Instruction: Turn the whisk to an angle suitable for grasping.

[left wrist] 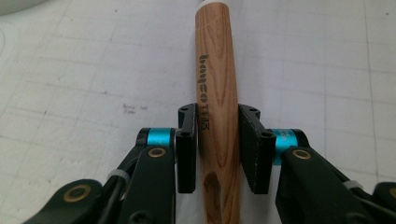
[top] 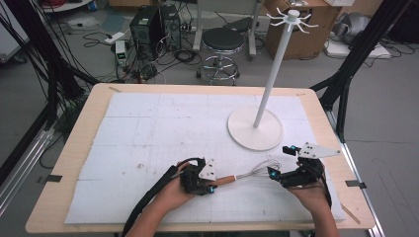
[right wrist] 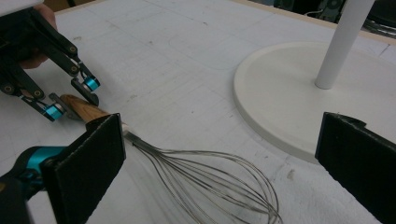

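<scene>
Whisk [top: 249, 173] lies flat on the white counter [top: 148, 128], near a round stand base [top: 254, 129]. It has a brown wooden handle and thin silver wires. Left tongs [left wrist: 218, 140] squeeze the handle. Right tongs [right wrist: 219, 163] are wide apart around the wires.
</scene>
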